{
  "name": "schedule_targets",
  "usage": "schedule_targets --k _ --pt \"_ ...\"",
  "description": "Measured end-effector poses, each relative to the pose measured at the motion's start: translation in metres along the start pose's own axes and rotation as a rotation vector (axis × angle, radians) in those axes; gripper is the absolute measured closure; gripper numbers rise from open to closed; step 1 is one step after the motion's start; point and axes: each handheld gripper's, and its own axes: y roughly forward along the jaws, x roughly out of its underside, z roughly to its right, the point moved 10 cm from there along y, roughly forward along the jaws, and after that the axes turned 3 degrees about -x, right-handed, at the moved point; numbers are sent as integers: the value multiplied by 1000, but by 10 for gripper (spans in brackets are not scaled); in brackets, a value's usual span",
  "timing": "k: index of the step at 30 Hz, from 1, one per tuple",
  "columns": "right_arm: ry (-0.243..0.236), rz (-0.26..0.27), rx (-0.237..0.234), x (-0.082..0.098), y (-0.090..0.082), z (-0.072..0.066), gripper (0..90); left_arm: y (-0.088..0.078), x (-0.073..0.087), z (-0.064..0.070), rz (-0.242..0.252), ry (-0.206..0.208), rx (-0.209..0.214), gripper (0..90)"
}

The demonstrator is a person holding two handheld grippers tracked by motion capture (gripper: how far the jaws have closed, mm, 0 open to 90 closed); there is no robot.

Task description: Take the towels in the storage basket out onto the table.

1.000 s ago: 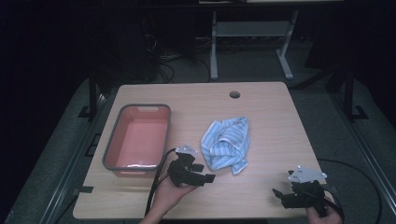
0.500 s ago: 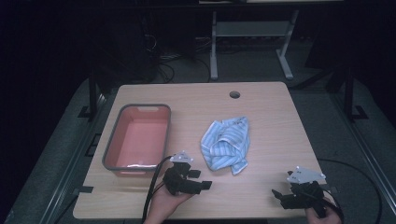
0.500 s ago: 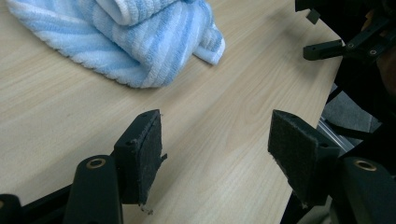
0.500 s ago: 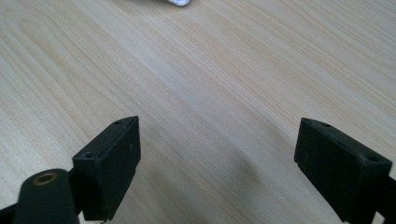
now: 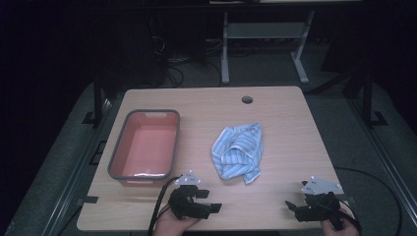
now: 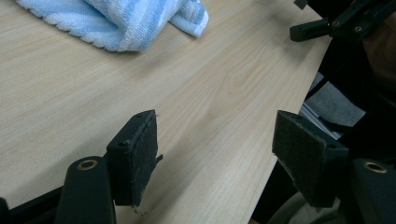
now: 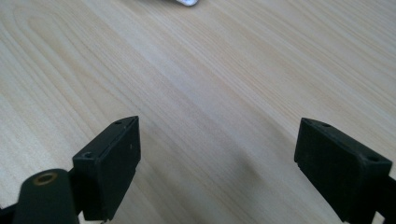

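Crumpled blue-and-white striped towel (image 5: 238, 152) is seen just right of the grey-rimmed pink plastic tub (image 5: 117, 158). Left gripper (image 5: 212, 208) is held near the towel; jaws just opening, wide apart, nothing between. Right gripper (image 5: 291, 208) is held well right of the towel, spread wide, empty.

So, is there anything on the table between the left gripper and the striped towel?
Nothing visible. Bare wood lies between the open left gripper and the crumpled blue striped towel. The pink tub sits off to the side, clear of that path.
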Motion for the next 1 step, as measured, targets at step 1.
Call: schedule_targets --k 1 --pt "2 0 -4 0 1 0 139 0 0 0 0 0 0 296"
